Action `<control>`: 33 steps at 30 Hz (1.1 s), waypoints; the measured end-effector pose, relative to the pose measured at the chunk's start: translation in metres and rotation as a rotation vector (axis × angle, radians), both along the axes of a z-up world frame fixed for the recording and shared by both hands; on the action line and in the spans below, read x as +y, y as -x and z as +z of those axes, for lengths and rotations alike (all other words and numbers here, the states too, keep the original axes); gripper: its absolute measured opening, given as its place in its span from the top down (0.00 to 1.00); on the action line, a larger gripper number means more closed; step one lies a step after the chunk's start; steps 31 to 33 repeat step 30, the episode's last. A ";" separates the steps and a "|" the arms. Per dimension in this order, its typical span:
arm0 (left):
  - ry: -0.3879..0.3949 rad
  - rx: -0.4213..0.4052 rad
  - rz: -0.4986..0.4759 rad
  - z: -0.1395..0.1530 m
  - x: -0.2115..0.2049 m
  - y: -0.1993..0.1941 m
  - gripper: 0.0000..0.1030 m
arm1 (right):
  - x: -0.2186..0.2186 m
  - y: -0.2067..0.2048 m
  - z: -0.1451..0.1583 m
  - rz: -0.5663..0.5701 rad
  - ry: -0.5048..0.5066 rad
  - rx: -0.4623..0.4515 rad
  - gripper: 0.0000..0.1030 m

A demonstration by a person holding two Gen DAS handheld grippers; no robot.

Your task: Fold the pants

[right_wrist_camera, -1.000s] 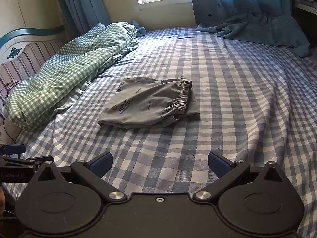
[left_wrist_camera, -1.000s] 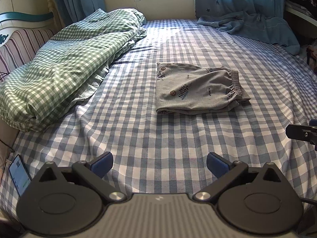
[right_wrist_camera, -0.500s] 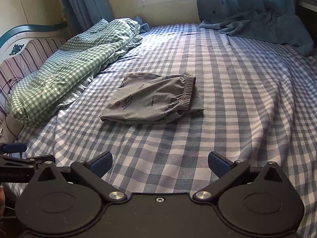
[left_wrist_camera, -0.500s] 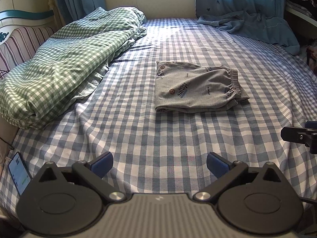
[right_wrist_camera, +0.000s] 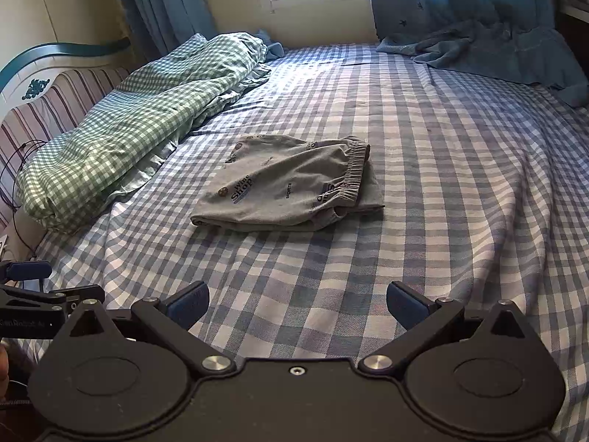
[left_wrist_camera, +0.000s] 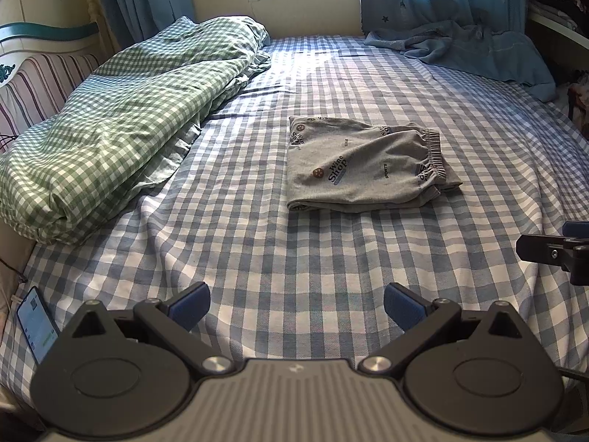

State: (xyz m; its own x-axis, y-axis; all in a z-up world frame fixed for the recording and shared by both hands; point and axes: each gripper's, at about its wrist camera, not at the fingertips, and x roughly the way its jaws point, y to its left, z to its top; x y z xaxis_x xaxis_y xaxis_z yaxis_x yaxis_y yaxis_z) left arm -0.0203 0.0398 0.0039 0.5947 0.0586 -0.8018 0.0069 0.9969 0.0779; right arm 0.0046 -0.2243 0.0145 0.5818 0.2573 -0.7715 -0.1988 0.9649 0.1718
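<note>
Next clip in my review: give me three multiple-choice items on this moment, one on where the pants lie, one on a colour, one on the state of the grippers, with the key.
1. Where do the pants lie?
A. on the checked sheet, apart from both grippers
B. on the green quilt
C. between the left gripper's fingers

2. What colour is the rumpled quilt by the headboard?
A. red and white
B. green and white
C. plain grey

3. What state are the left gripper and right gripper in?
A. both shut on cloth
B. one open, one shut
C. both open, holding nothing

Key: 1 A, the folded grey pants rest mid-bed with bare sheet all round; 2 B, its checks are green and white; 3 C, each wrist view shows the fingers spread wide over bare sheet.
</note>
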 end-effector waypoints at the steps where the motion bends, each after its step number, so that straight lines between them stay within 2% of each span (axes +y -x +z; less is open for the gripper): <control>1: 0.000 0.001 0.001 0.000 0.000 0.000 0.00 | 0.000 0.000 0.000 -0.001 0.000 0.001 0.01; 33: 0.023 0.024 0.027 -0.006 0.005 -0.002 0.00 | 0.011 0.003 -0.005 0.012 -0.004 0.016 0.01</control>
